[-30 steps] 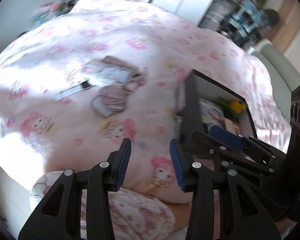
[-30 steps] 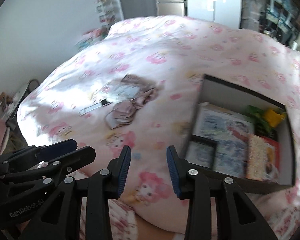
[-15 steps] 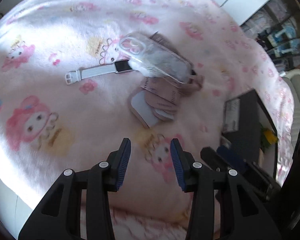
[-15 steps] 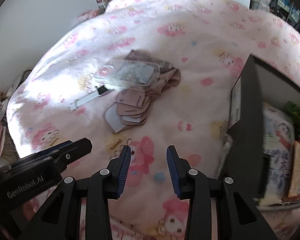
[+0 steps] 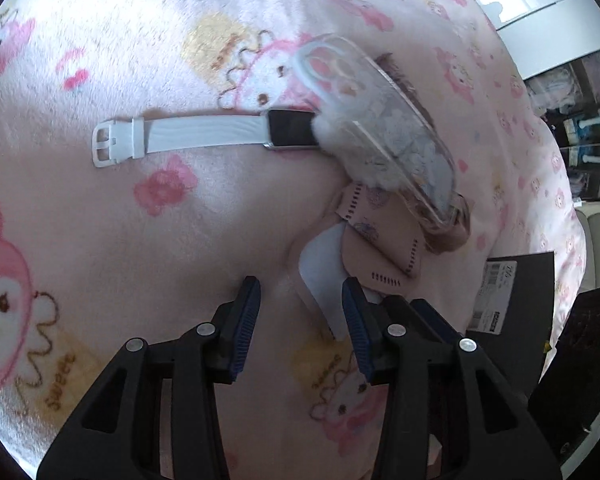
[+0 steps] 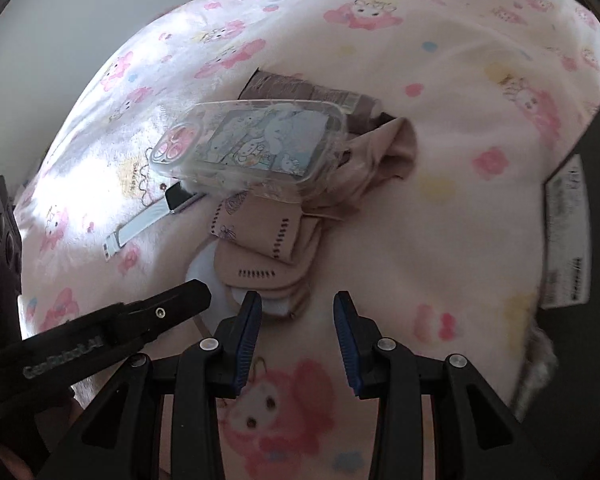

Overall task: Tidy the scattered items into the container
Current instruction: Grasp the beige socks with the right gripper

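Over a pink cartoon-print bed, two grippers are hovering.
The left gripper and right gripper are standing apart, empty, beside the stacked masks.

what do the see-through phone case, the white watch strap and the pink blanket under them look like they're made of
Clear phone case: glossy transparent plastic, probably; the printed picture inside shows through and its edges catch highlights. A fluffy trim lines one side.
White watch strap: smooth matte rubber or silicone, likely; faint ridges, moulded buckle.
Pink cartoon-print blanket: soft fleece or plush by its fuzzy nap.
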Demonstrator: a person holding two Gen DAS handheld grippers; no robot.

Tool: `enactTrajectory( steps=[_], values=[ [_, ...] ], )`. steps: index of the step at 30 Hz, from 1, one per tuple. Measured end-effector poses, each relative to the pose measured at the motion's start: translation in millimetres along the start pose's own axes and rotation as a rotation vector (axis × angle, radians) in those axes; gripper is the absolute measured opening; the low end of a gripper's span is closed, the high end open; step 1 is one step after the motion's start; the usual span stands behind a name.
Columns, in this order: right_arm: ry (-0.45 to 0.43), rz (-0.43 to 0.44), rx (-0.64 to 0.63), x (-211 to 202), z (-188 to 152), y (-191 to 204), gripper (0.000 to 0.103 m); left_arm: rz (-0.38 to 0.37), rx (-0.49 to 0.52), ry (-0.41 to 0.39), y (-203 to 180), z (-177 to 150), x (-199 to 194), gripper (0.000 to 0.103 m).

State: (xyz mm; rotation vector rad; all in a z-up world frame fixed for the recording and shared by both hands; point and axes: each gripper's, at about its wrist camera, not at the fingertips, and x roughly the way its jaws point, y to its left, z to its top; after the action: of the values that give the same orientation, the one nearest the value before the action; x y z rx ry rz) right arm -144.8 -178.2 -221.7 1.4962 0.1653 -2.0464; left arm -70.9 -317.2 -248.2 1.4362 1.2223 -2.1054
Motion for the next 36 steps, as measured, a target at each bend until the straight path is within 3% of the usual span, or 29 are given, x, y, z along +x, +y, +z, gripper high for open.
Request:
enactTrajectory(
  steps=[2,6,8,9,10,12,17,21,26,31,36],
  values=[
    [0.008,-0.005,-0.013,7.9,1.5,0.8,0.041,-0.006,-0.012,0.015,1.8,0.9,5.0,0.042],
    [0.011,0.024,-0.012,20.7,6.1,0.0,0.043,-0.018,-0.027,-0.001,3.8,1.0,6.1,0.041],
    [0.007,0.044,-0.006,25.7,7.2,-0.7,0.042,-0.025,-0.036,0.001,5.3,0.7,7.7,0.035],
    [0.011,0.062,-0.001,28.9,7.1,-0.8,0.039,-0.041,-0.037,0.005,5.3,0.0,8.4,0.033],
    [0.008,0.079,0.000,29.1,7.0,-0.2,0.025,-0.058,-0.034,0.008,4.4,-0.7,8.4,0.030],
    [-0.002,0.111,0.015,25.1,5.7,1.9,0.022,-0.089,-0.022,0.002,1.4,-0.1,4.2,0.026],
    [-0.072,0.094,-0.045,-3.8,-0.9,14.0,0.013,-0.160,0.009,-0.005,-1.0,-9.7,-9.6,0.026],
    [-0.118,0.082,-0.070,-27.1,-14.1,16.0,0.012,-0.206,0.047,0.050,-7.6,-19.5,-11.7,0.026],
    [-0.108,0.114,-0.034,-49.5,-30.7,2.9,0.012,-0.182,0.137,0.028,-35.4,-41.3,-24.7,0.021],
    [-0.112,0.112,-0.018,-73.8,-57.2,-5.7,0.012,-0.203,0.205,0.065,-48.5,-64.0,-29.8,0.021],
    [-0.124,0.105,-0.009,-92.2,-83.6,-7.7,0.012,-0.158,0.262,0.083,-59.5,-89.5,-31.8,0.018]
  ],
)
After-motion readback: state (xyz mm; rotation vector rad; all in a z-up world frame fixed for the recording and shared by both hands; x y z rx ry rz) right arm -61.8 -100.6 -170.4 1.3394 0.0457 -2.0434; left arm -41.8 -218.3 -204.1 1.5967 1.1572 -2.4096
